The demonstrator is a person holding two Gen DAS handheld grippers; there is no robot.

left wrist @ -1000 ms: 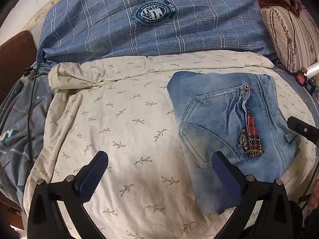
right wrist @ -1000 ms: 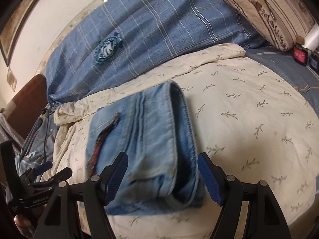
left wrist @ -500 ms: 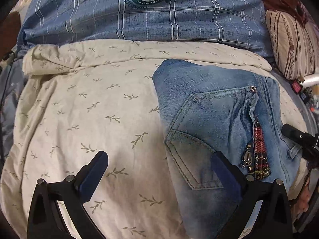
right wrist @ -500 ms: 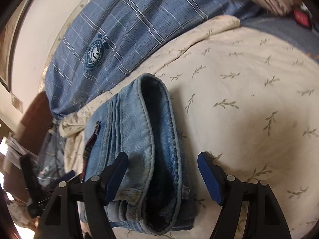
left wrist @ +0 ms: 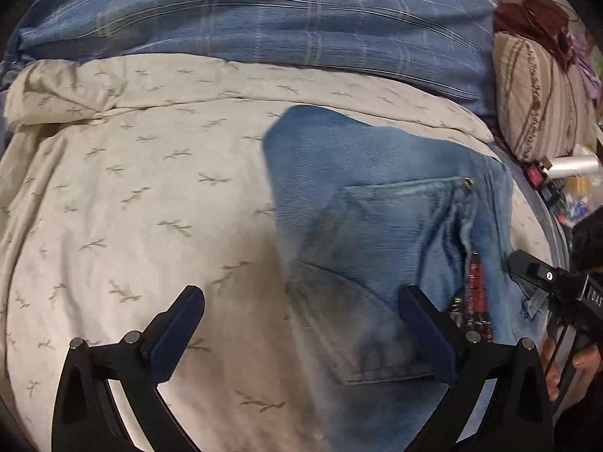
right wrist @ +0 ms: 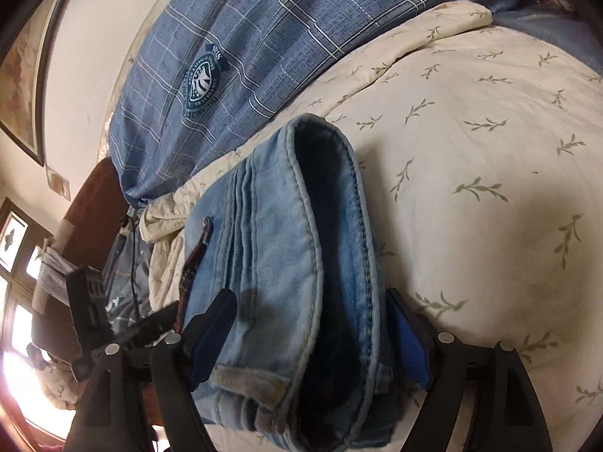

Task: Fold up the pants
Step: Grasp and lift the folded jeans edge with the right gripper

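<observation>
Folded light-blue jeans (left wrist: 377,233) lie on a cream leaf-print bedspread (left wrist: 132,207), back pocket up, with a red plaid tab (left wrist: 476,286). My left gripper (left wrist: 301,324) is open just above the bed; its right finger is over the jeans' left part, its left finger over the bedspread. In the right wrist view the jeans' rolled edge (right wrist: 301,263) lies between the fingers of my open right gripper (right wrist: 312,335). The right gripper also shows at the right edge of the left wrist view (left wrist: 546,282).
A blue plaid quilt with a round badge (left wrist: 264,19) lies along the back of the bed. A striped pillow (left wrist: 539,105) and small items (left wrist: 565,173) are at the right. A brown headboard (right wrist: 94,218) and window (right wrist: 15,282) are at the left.
Both grippers have moved closer to the jeans and lower. The right gripper's fingers now straddle the jeans' rolled edge. The jeans have not moved.
</observation>
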